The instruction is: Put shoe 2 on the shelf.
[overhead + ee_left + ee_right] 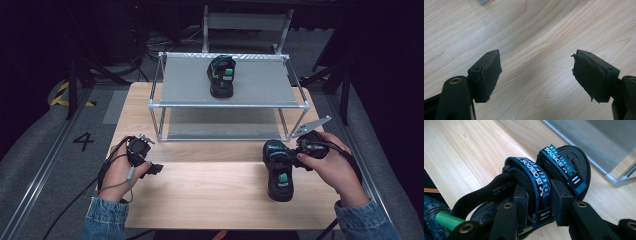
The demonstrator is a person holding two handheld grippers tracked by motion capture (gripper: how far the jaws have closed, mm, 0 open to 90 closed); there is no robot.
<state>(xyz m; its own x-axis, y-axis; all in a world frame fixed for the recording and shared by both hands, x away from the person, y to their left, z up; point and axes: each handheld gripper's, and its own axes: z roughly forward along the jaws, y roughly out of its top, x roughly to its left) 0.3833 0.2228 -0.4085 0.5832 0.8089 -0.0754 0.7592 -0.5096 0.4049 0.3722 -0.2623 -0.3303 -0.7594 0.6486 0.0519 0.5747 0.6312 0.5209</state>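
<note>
**Sandal gripped by its strap, ready for the rack**

Right gripper (539, 207) jaws clamp the middle strap of the black sandal (278, 170), near right on the table (200, 195). Lift level, clearing the rack (227, 104) rail, beside its mate (221, 75). Left gripper (536, 75) hovers with jaws apart, empty.

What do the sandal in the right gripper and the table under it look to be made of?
Sandal: straps look like woven fabric webbing, matte teal with printed white lettering; the sole looks like black moulded rubber or foam, with raised dimples. Table: pale wood or wood-look laminate, with visible grain and a light sheen. The right gripper is shut on a strap.
</note>
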